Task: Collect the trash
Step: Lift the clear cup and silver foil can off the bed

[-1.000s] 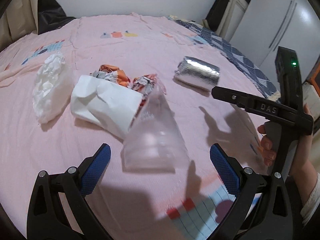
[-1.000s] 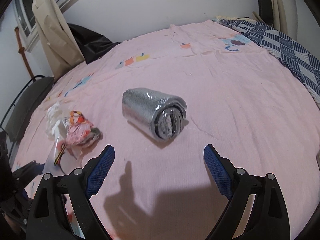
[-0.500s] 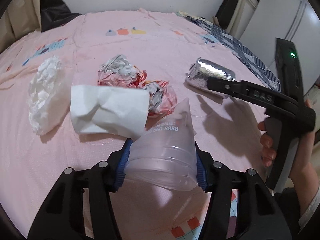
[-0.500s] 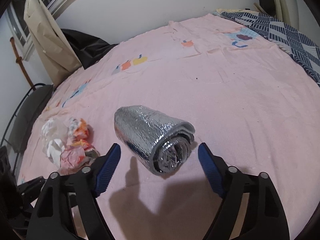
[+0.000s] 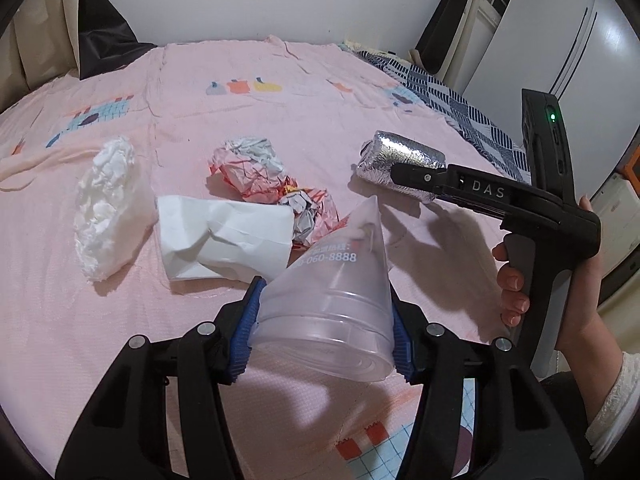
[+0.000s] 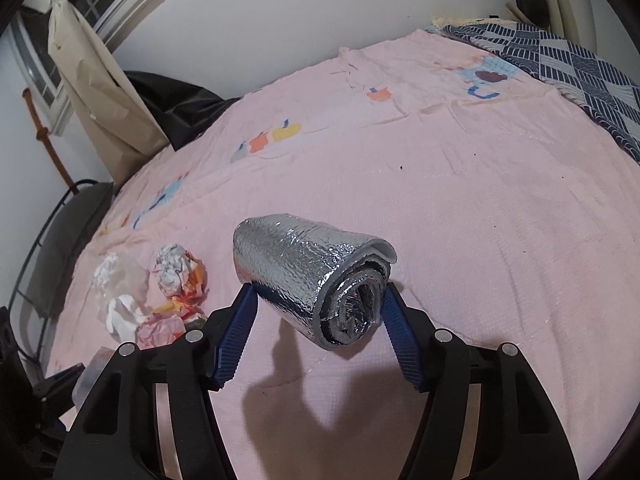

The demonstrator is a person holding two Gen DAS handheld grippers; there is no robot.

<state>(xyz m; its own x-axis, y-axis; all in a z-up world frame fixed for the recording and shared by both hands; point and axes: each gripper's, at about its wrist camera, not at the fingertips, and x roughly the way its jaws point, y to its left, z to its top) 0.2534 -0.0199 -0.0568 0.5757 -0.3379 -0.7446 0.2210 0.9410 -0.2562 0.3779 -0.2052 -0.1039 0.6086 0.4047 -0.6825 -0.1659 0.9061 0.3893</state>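
Observation:
My left gripper (image 5: 322,336) is shut on a clear plastic cup (image 5: 328,300), its blue pads pressing both sides near the rim. The cup is tipped, with its base pointing away. My right gripper (image 6: 318,312) straddles a rolled silver foil sheet (image 6: 296,256); its jaws are closing and both pads touch the roll's near end. In the left wrist view that roll (image 5: 396,156) lies on the pink bedspread (image 5: 280,120) under the right gripper's finger (image 5: 416,174). A folded white paper (image 5: 224,236), crumpled red-and-white wrappers (image 5: 256,172) and a white tissue wad (image 5: 108,200) lie beyond the cup.
A hand (image 5: 516,292) grips the right tool's handle at the right. A blue patterned blanket (image 6: 580,68) covers the bed's far right edge. A black bag (image 6: 172,100) and a beige curtain (image 6: 92,92) stand at the far left; a white wardrobe (image 5: 560,40) is at the right.
The left jaws closed on the cup and lifted it from the bedspread. The right gripper moved forward until the foil roll sat between its pads, and its jaws narrowed onto it.

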